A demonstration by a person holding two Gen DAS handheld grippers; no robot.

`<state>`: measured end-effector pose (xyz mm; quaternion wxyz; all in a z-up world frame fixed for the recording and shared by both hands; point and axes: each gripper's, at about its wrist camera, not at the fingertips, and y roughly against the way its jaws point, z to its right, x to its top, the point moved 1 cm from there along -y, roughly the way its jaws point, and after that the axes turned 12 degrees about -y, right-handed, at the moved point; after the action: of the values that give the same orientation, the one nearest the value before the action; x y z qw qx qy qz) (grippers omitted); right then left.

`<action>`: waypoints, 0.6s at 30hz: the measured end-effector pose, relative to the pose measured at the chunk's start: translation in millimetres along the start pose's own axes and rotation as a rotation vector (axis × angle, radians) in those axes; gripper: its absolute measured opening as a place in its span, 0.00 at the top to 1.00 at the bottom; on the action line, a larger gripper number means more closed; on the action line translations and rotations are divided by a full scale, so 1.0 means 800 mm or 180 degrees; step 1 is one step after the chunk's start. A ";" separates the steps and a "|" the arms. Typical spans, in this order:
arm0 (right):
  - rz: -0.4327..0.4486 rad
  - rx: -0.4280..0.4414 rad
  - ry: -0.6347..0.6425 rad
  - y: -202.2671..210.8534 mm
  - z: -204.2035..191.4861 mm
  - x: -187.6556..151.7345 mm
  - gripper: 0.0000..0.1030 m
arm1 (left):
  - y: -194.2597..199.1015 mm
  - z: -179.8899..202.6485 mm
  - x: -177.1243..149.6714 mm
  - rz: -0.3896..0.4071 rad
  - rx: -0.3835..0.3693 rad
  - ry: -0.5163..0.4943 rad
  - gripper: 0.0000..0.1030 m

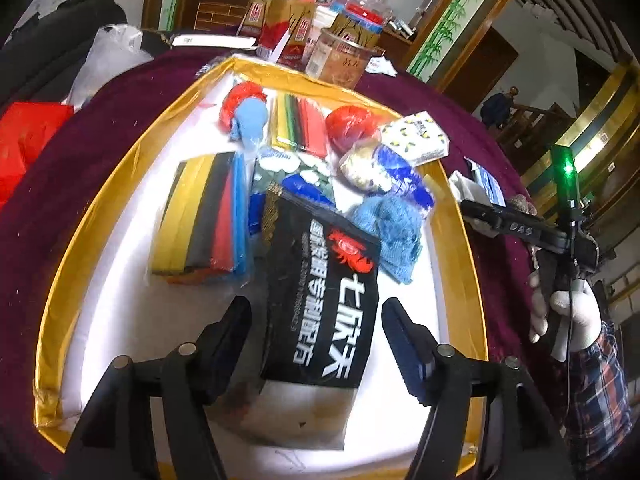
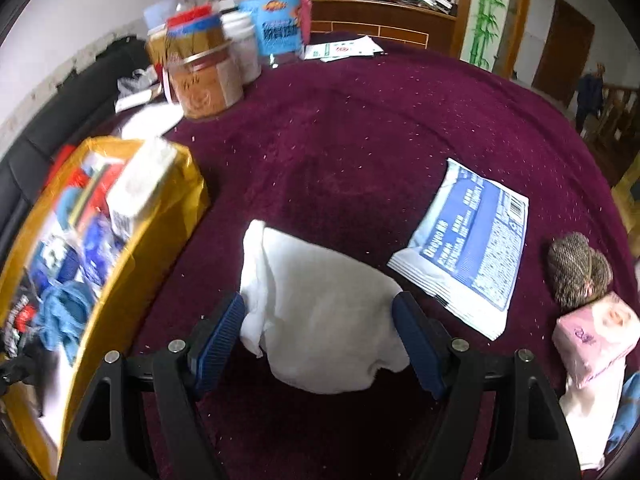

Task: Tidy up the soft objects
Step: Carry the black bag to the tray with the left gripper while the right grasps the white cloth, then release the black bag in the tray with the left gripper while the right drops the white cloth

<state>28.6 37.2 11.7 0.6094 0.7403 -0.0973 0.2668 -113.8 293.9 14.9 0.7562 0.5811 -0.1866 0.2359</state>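
The maroon tablecloth (image 2: 360, 128) was seen spread across the whole table, with jars and cartons (image 2: 208, 76) crowded at its far edge and wooden doorways behind. The gold-rimmed tray (image 1: 456, 208) was lined in white and filled with soft packets. The left gripper (image 1: 316, 344) was held wide open over the tray, nothing clasped; a black pouch (image 1: 324, 292) lay between its fingers, its long axis running away from the camera, whether touched could not be told. The right gripper (image 2: 320, 340) was likewise spread wide beside the tray, a crumpled white cloth (image 2: 320, 312) lying between its blue pads (image 2: 218, 340) on the tablecloth. A blue-and-white packet (image 2: 468, 248) lay flat nearby, angled rightward.
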 end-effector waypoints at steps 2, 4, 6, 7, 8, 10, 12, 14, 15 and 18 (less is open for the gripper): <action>0.0045 -0.0123 0.0073 -0.002 -0.005 -0.003 0.69 | 0.002 -0.005 -0.001 0.0045 -0.0087 0.0095 0.30; 0.0054 -0.0175 0.0089 -0.001 -0.006 -0.005 0.83 | 0.007 -0.012 -0.001 0.0110 -0.0132 0.0185 0.30; 0.0079 -0.0082 -0.0012 0.008 -0.001 -0.004 0.87 | 0.019 -0.017 -0.002 0.0201 -0.0125 0.0250 0.30; 0.0099 -0.0037 -0.0069 0.014 0.002 -0.003 0.87 | 0.026 -0.020 -0.003 0.0255 -0.0140 0.0295 0.30; 0.0144 0.0005 -0.0136 0.024 0.005 -0.001 0.87 | 0.033 -0.023 -0.004 0.0313 -0.0160 0.0338 0.30; 0.0224 0.0151 -0.0260 0.047 0.009 0.001 0.87 | 0.044 -0.029 -0.006 0.0414 -0.0154 0.0417 0.30; 0.0306 0.0321 -0.0286 0.075 0.003 -0.001 0.87 | 0.050 -0.035 -0.009 0.0466 -0.0138 0.0495 0.28; 0.0330 0.0582 -0.0234 0.105 -0.014 -0.008 0.87 | 0.051 -0.038 -0.013 0.0472 -0.0128 0.0543 0.28; 0.0295 0.0688 -0.0192 0.112 -0.024 -0.010 0.87 | 0.050 -0.039 -0.014 0.0470 -0.0128 0.0562 0.28; 0.0061 0.1079 0.0087 0.131 -0.069 -0.032 0.87 | 0.046 -0.042 -0.020 0.0464 -0.0152 0.0651 0.28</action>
<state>-57.4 59.9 93.5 0.4745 0.8278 -0.0498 0.2952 -147.5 332.2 26.7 0.7658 0.5208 -0.1558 0.3437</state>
